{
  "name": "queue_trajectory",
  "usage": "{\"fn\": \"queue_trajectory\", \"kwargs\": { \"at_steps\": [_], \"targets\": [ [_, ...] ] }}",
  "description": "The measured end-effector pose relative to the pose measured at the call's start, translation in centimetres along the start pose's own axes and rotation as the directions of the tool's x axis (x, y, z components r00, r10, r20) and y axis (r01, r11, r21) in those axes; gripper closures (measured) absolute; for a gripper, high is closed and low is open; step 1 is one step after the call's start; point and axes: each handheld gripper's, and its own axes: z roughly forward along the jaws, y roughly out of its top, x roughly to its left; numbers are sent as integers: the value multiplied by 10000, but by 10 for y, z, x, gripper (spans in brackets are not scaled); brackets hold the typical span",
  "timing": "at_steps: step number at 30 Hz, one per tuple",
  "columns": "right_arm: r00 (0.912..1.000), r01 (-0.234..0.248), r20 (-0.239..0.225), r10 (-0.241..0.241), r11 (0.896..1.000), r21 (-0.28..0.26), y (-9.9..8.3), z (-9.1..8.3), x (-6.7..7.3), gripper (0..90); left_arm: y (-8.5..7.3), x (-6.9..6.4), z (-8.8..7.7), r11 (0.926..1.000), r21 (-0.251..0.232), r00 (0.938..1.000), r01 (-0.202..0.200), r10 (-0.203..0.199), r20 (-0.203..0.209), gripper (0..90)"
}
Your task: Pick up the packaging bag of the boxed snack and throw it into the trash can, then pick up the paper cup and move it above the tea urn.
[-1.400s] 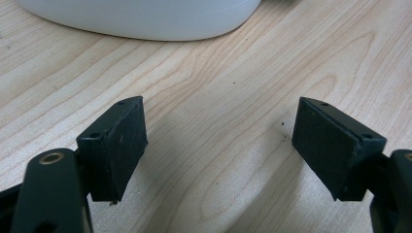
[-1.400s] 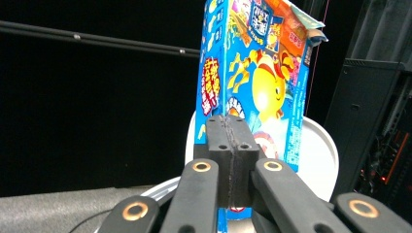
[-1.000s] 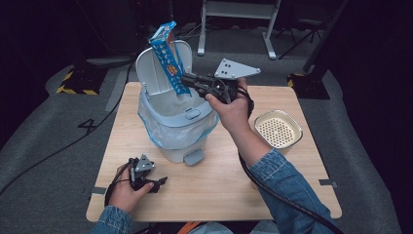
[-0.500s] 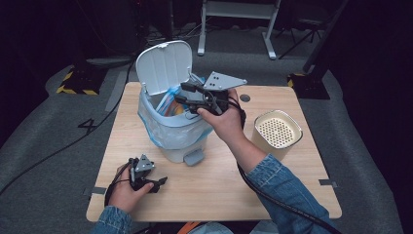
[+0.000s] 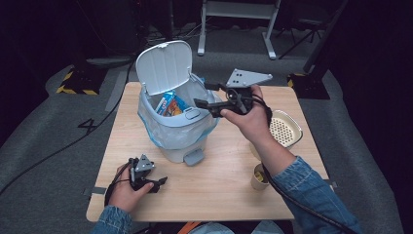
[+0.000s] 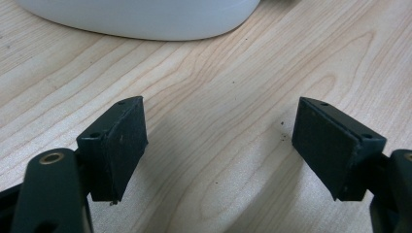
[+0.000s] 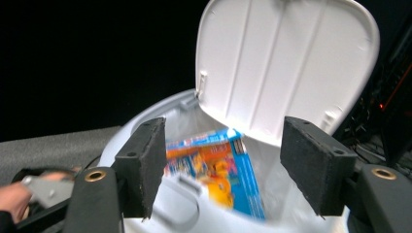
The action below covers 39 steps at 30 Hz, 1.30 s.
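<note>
A cream perforated dish [image 5: 285, 129] was seen on the wooden table [image 5: 219, 195], close behind the right gripper [image 5: 202, 95], on the side away from its jaws. A small cup [image 5: 259, 176] was set near the front edge, well to the right of the left gripper [image 5: 159, 183]. A white metal stand [image 5: 234, 9] was placed beyond the right gripper, and yellow-and-black tape [image 5: 73, 90] was laid on the floor far to its left.

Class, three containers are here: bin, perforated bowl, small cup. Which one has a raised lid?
The white bin: its lid stands up; the perforated bowl and small cup have none.
</note>
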Motion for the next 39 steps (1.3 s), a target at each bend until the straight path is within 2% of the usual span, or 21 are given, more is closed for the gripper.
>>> {"fn": "queue_trajectory", "kwargs": {
  "at_steps": [3,4,6,7,9,10,12,13,20,21,24,29,31,37,39],
  "targets": [
    [9999,-114,12,113,9998,183,-6,-17,-4,325,0,0,0,10000,7,10000,2,-2,-4,205],
    [9999,-77,131,72,9993,368,-10,-28,-5,319,0,0,0,10000,-4,10000,3,-3,-5,205],
    [9998,-108,180,101,9990,428,-12,-35,-6,314,0,0,0,10000,-2,10000,4,-4,-2,205],
    [9995,-217,258,204,9984,524,-17,-47,-8,300,0,0,0,10000,-19,10000,34,-34,16,205],
    [9993,-267,281,251,9979,596,-21,-53,-9,297,0,0,0,10000,-10,10000,16,-16,4,205],
    [9989,-335,356,309,9966,746,-28,-66,-10,293,0,0,0,10000,-10,10000,17,-17,5,205],
    [9988,-346,384,315,9961,814,-31,-70,-11,289,0,0,0,10000,-14,10000,19,-19,8,205],
    [9983,-426,446,385,9944,969,-38,-81,-12,285,0,0,0,10000,-12,10000,17,-17,9,205],
    [9973,-651,447,591,9868,1482,-59,-117,-12,227,0,0,0,10000,-5,10000,70,-70,18,204],
    [9973,-651,447,591,9868,1482,-59,-117,-12,227,0,0,0,10000,-5,10000,70,-70,18,204],
    [9973,-699,343,646,9804,1842,-72,-134,-11,207,0,0,0,10000,-15,10000,36,-36,15,204],
    [9962,-856,342,800,9710,2230,-86,-149,-10,202,0,0,0,10000,1,10000,75,-75,15,204],
    [9946,-1031,362,971,9645,2430,-100,-160,-8,201,0,0,0,10000,-15,10000,85,-85,24,207],
    [9926,-1209,446,1131,9578,2606,-118,-174,-7,201,0,0,0,10000,-18,10000,55,-55,-4,208],
    [9933,-1150,427,1072,9496,2915,-131,-181,-6,203,0,0,0,10000,-19,10000,68,-68,-23,208]
  ]
}}
